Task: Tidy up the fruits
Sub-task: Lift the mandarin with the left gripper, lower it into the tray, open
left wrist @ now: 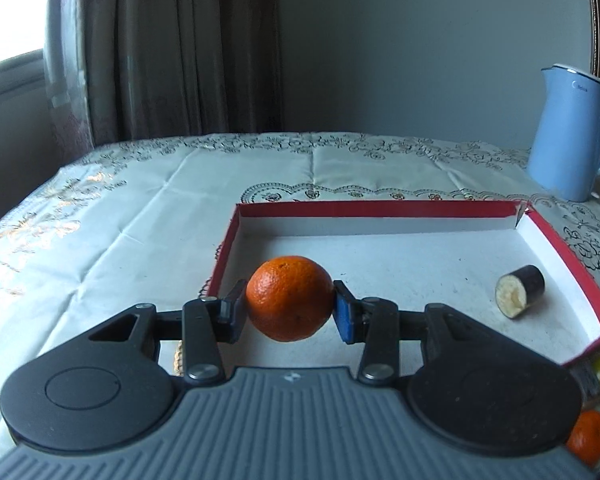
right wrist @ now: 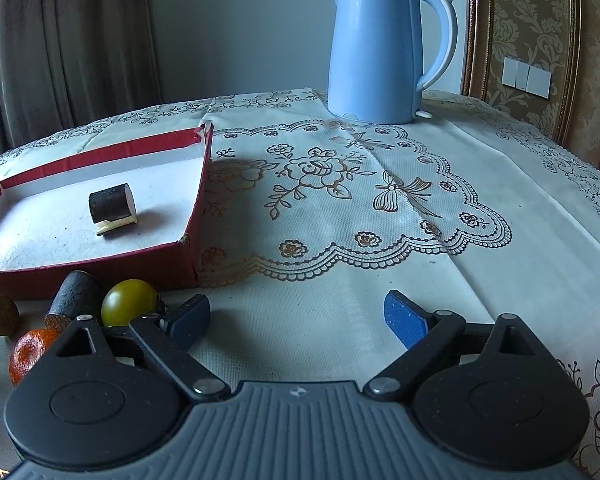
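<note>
Both views are dim and cool-toned, lit by soft daylight. In the left wrist view the window (left wrist: 8, 68) at far left is blown out white, and glare streaks the tablecloth (left wrist: 100, 216) beside it. In the right wrist view the kettle (right wrist: 374, 52) casts a faint shadow to its left across the cloth, and the red box (right wrist: 192, 216) shades the cloth by its right wall. Fisheye bending curves the table edges, with dark vignetting at the corners. Focus is fairly sharp centrally, softer toward the rims.
</note>
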